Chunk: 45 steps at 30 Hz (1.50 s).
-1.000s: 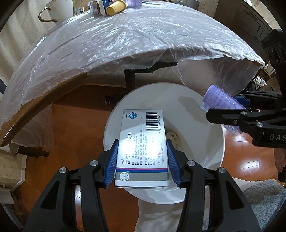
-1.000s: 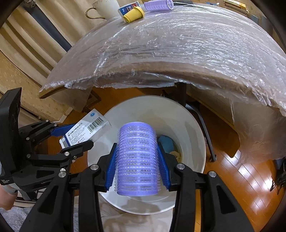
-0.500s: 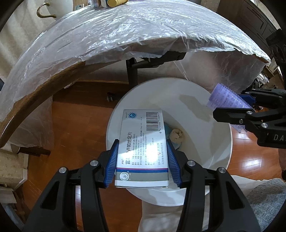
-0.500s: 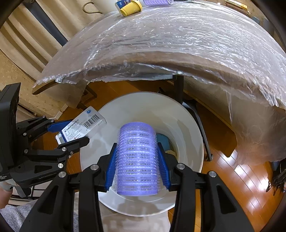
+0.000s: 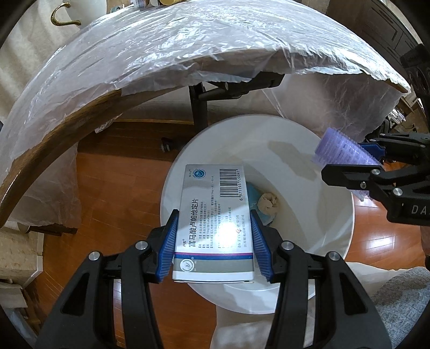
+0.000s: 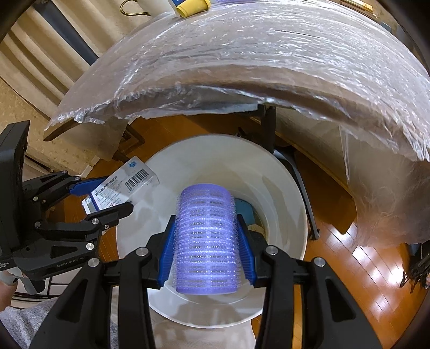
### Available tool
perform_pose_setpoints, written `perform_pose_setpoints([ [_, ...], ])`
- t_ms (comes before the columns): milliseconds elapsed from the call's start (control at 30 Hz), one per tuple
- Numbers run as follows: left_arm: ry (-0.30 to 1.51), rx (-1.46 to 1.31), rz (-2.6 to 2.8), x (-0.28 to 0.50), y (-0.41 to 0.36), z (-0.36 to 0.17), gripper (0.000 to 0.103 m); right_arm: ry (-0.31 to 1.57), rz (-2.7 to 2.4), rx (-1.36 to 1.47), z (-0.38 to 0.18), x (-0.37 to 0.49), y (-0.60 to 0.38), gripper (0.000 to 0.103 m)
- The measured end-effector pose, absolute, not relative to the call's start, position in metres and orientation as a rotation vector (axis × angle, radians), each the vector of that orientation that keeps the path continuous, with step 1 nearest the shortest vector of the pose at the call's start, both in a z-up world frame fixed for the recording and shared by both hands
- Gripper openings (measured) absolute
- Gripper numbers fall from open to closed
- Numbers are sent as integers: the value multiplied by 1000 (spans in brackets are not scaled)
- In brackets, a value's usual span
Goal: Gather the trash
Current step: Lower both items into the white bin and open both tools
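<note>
My left gripper point(image 5: 213, 222) is shut on a white medicine box point(image 5: 215, 214) with a barcode, held over the near side of a white round bin point(image 5: 317, 150) on the floor. My right gripper point(image 6: 207, 231) is shut on a purple hair roller point(image 6: 207, 239), held over the same bin point(image 6: 285, 188). The roller point(image 5: 341, 153) and right gripper show at the bin's right rim in the left wrist view. The box point(image 6: 121, 188) and left gripper show at the bin's left rim in the right wrist view. A crumpled paper ball point(image 5: 267, 202) and something blue point(image 5: 252, 192) lie at the bin's bottom.
A table covered with clear plastic sheet point(image 5: 174, 53) overhangs the far side of the bin. A yellow cup point(image 6: 192, 8) and a white mug with a gold handle point(image 5: 64, 16) stand at its far edge. The black table leg point(image 5: 197, 107) stands behind the bin on the wooden floor point(image 5: 113, 193).
Both grippers have moved forward and down toward the bin, which now looks larger. Each still holds its item.
</note>
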<state>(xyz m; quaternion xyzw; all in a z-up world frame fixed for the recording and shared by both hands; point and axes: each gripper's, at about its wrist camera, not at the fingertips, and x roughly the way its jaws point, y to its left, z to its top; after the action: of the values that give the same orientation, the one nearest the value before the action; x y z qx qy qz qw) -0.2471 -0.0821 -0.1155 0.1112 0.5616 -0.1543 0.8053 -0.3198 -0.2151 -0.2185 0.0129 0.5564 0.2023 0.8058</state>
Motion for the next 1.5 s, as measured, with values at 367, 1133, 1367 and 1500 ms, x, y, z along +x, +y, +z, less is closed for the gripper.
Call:
perform_pose_setpoints([
  [367,1200,254,-329,-238,-83,-121,52,1201,422,18,-228,-313,-216,42],
  [1133,1117,319,-367,-237,-92,-111,75,1173,405,17,-229,-309,-216,66],
  [1367,1125,173,-389,-233,-77,-102,84,1125,395,44,-213,-317,-231,70],
  [1500,1127,195,-394,-244,-73,-84,84,1049,424,-7,-181,-336,-236,70],
])
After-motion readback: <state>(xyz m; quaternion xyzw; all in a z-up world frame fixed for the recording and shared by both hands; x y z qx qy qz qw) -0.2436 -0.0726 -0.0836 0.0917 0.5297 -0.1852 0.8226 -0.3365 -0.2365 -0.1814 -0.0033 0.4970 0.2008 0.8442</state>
